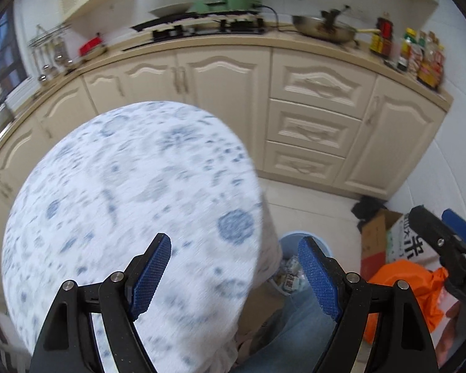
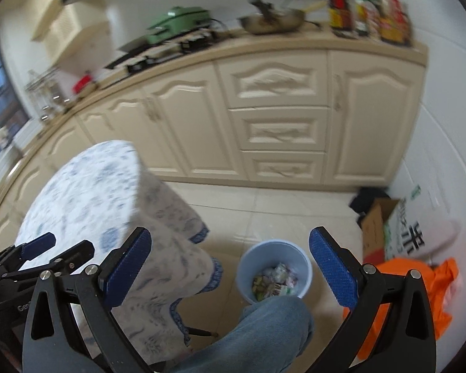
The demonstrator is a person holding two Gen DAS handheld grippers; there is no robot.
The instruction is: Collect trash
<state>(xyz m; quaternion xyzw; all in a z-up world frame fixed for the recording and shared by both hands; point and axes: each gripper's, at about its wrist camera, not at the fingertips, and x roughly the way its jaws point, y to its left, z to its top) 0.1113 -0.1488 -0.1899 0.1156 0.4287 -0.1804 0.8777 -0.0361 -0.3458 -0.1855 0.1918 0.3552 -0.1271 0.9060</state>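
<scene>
Both pairs of jaws stand wide apart with nothing between them: the left gripper [image 1: 234, 275] over a round table's blue-flowered cloth [image 1: 124, 202], the right gripper [image 2: 230, 269] above the pale blue bin [image 2: 275, 248] at lower centre, which holds trash [image 2: 275, 283], wrappers perhaps. At lower right a carton [image 2: 410, 233] bears bold black characters, too blurred to read, beside an orange bag [image 2: 431, 298]. Cream cabinets [image 2: 279, 108] line the tiled floor [image 2: 264, 211].

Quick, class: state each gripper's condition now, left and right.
Left gripper: open, holding nothing.
Right gripper: open, holding nothing.
</scene>
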